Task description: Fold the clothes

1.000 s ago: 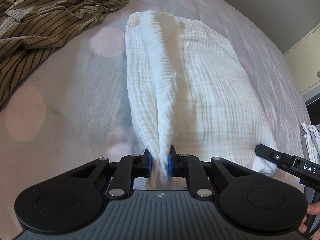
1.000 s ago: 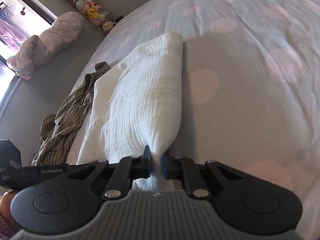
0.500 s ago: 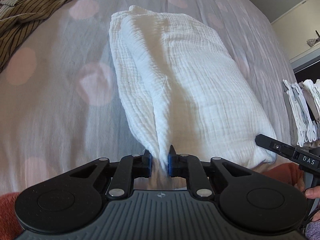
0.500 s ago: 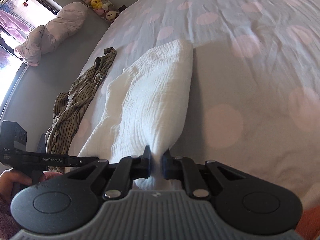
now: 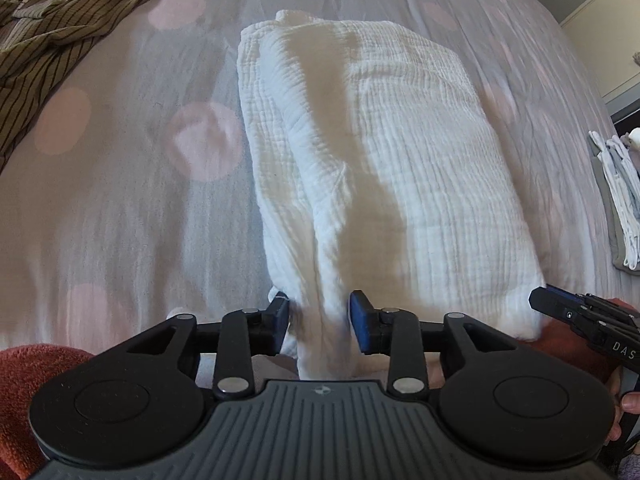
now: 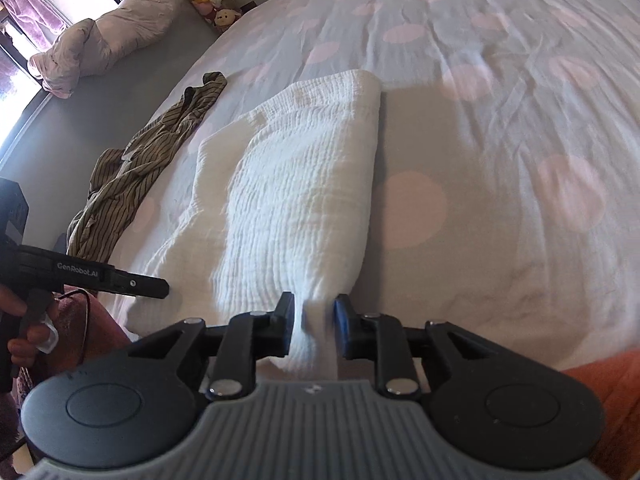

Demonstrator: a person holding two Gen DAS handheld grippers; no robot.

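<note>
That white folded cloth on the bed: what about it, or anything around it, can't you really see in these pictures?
- white folded cloth: its near corners drop behind the left gripper and right gripper; motion blur hides any contact.
- Its underside: against the bedsheet in both views.
- striped shirt: cut by the left wrist view's edge.
- stack of folded laundry: cut by that view's right edge.

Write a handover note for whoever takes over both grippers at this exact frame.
Left gripper: open, the near left corner of the folded white muslin cloth lies between its fingers.
Right gripper: open around the near right corner.
The cloth lies folded near the bed's front edge on the dotted bedsheet.
Striped shirt is crumpled and unfolded, to the left.
Stack of folded whites lies to the right.
Left: back out, then fold the shirt.
</note>
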